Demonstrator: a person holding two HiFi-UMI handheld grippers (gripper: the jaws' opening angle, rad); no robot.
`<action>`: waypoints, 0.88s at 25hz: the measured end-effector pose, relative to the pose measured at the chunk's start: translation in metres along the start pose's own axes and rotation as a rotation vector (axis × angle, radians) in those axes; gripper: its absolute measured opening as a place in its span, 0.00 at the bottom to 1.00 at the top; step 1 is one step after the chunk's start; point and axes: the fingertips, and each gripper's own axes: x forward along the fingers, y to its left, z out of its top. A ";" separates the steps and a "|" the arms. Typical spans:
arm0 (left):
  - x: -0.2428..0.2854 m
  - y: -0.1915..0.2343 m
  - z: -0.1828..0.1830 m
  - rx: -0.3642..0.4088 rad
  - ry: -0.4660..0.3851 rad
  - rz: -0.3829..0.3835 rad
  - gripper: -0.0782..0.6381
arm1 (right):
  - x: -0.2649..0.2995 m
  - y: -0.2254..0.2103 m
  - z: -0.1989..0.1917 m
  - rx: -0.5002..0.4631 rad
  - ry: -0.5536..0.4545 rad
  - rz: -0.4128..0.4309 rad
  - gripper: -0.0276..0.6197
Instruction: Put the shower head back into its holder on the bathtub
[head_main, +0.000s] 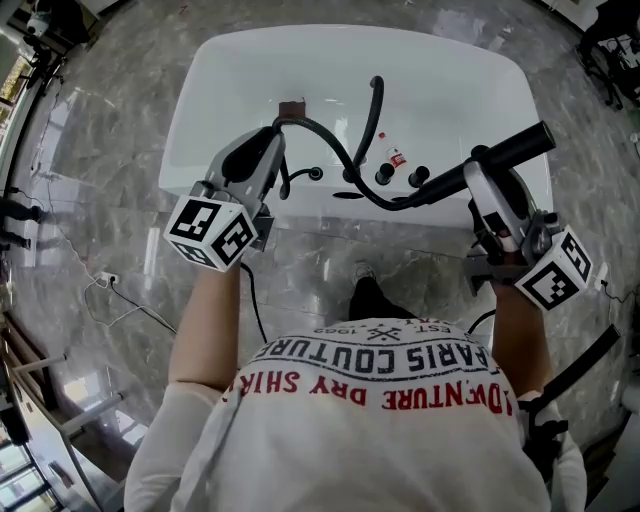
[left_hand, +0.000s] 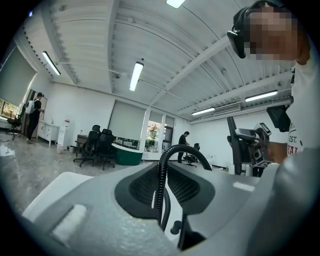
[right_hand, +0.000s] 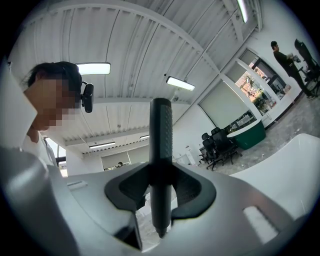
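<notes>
While the right gripper (right_hand: 161, 192) pinches the shower head (head_main: 512, 150) above the tub's (head_main: 200, 90) near right corner, its long axis slants, with the free end toward the right edge. The left gripper (left_hand: 164, 197) pinches the hose (head_main: 330, 142) over the near rim, and part of the hose curves over the basin. The floor (head_main: 100, 170) is grey marble in an open office.

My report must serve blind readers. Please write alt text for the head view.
From above, a person in a white printed T-shirt holds two grey grippers over a white bathtub: the right gripper clamps a black stick-shaped shower head, the left gripper its black ribbed hose. Black taps stand on the tub's near rim; the floor is grey marble.
</notes>
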 end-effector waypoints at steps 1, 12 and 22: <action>0.004 0.000 0.005 0.008 -0.005 -0.002 0.19 | 0.000 0.000 0.002 0.002 -0.007 0.001 0.26; 0.059 0.004 0.007 0.036 0.020 -0.024 0.19 | -0.002 -0.029 0.015 0.011 -0.052 -0.039 0.26; 0.093 0.023 -0.025 0.004 0.068 -0.011 0.19 | 0.009 -0.061 0.010 0.031 -0.035 -0.070 0.26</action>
